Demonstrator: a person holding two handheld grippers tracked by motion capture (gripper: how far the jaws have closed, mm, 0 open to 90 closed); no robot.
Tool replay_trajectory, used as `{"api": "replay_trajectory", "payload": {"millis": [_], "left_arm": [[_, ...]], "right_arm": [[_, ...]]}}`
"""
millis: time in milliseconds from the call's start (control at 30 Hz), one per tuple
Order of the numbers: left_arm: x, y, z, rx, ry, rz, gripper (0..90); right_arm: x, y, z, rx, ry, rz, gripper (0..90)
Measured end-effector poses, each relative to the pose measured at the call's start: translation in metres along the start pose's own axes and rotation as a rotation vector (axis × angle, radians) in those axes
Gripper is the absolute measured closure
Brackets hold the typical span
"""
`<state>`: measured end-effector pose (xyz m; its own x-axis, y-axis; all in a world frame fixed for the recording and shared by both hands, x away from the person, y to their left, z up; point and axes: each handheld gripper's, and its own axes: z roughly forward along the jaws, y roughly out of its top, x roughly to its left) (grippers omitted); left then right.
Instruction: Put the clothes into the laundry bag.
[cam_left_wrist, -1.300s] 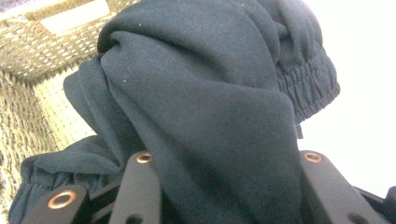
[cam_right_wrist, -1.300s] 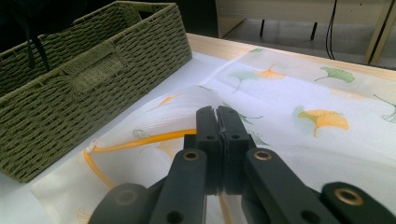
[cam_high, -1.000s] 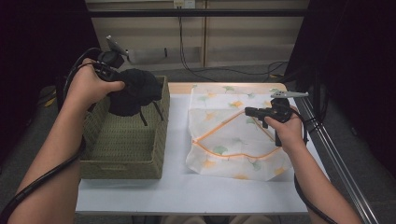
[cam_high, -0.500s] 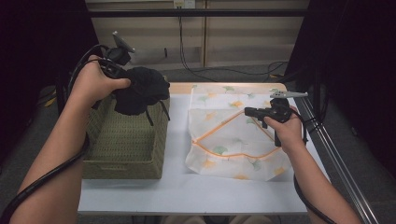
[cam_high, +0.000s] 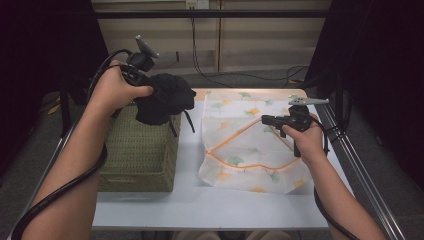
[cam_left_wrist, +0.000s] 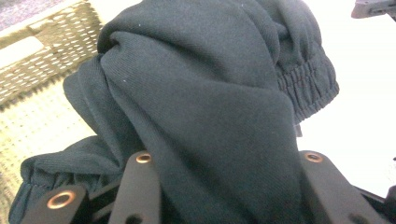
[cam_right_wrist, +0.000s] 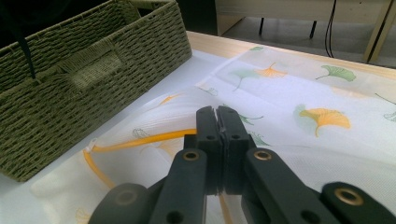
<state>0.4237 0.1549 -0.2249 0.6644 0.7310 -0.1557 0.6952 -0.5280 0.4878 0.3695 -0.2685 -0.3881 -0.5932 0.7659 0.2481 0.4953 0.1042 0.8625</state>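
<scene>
The left claw (cam_high: 150, 92) has carried the bundled black fleece garment (cam_high: 165, 97) higher and further right than half a second ago, up off the woven green rectangular basket (cam_high: 137, 150) and now over its far right corner. The right claw (cam_high: 267, 120) has not shifted at all. Up close in the left gripper view, the black cloth (cam_left_wrist: 210, 93) is bunched right between the jaws and spills over them, an elastic cuff showing at its right edge — that claw is clenched on the garment. A thin black drawstring (cam_high: 190, 122) dangles from it, ending beside the basket rim. The left hand (cam_high: 117, 87) is raised, forearm angling up from the bottom left, cable looping below. The right hand (cam_high: 302, 137) hovers over the white mesh laundry bag with orange trim and ginkgo-leaf print (cam_high: 250, 150), spread on the white tabletop (cam_high: 200, 200) beside the basket. Its jaws are pressed together with nothing between them, probably just above the mesh, though contact is hard to judge.
</scene>
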Motion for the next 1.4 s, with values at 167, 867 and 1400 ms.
{"api": "replay_trajectory", "payload": {"millis": [167, 867, 1400], "left_arm": [[-0.009, 0.003, 0.007, 0.013, -0.025, 0.044, 60.6], [-0.04, 0.001, 0.042, 0.02, -0.103, 0.114, 60.3], [-0.065, -0.005, 0.066, 0.016, -0.171, 0.142, 60.2]], "right_arm": [[0.0, 0.0, 0.0, -0.001, -0.003, 0.002, 89.1], [0.002, 0.002, 0.003, 0.006, -0.009, 0.001, 89.1], [0.002, 0.006, 0.005, 0.008, -0.013, -0.006, 89.1]]}}
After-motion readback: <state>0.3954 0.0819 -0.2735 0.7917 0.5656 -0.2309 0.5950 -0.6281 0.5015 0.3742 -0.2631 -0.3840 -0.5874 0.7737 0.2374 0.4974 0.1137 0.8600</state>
